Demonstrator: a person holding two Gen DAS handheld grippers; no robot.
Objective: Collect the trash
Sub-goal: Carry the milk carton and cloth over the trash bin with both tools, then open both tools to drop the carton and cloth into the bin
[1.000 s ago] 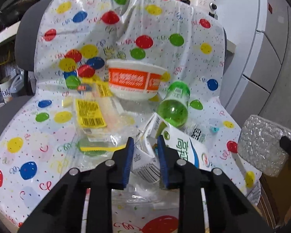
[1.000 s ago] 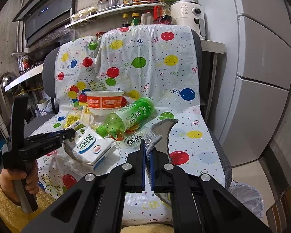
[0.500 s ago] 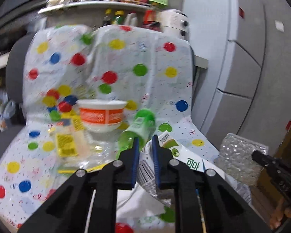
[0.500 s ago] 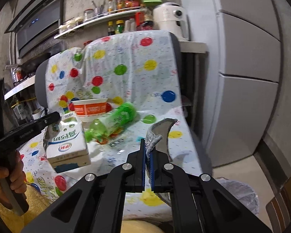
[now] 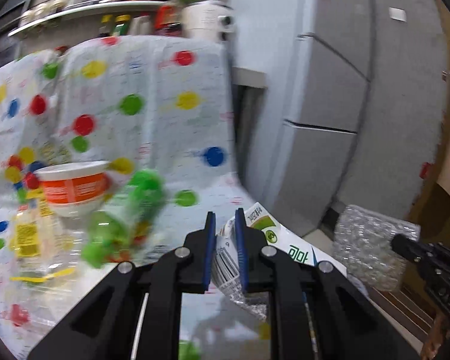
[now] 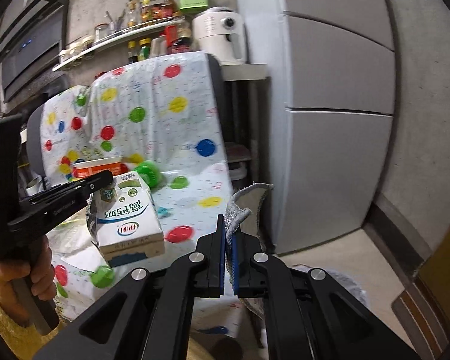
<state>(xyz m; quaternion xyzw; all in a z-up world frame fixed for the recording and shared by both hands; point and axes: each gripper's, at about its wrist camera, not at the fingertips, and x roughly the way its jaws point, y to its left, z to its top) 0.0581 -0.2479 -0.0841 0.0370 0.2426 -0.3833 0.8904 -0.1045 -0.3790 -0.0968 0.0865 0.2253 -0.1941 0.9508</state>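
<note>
My left gripper (image 5: 225, 219) is shut on the folded top of a white and green milk carton (image 5: 288, 247) and holds it in the air beside the chair; the carton (image 6: 129, 222) hangs from it in the right wrist view. My right gripper (image 6: 228, 225) is shut on the rim of a silvery trash bag (image 6: 249, 201), whose body (image 5: 372, 246) sits on the floor at the right. A green bottle (image 5: 126, 213), an orange and white bowl (image 5: 75, 186) and a yellow-labelled wrapper (image 5: 27, 237) lie on the chair seat.
The chair (image 6: 153, 126) is draped in a white cloth with coloured dots. A grey fridge (image 6: 339, 114) stands to its right. A shelf of bottles and jars (image 6: 141, 36) and a white appliance (image 6: 219, 36) are behind. Bare floor (image 6: 360, 264) lies at lower right.
My left gripper closed on the milk carton, lifted it off the seat and swung it right toward the bag. My right gripper kept its hold on the bag rim.
</note>
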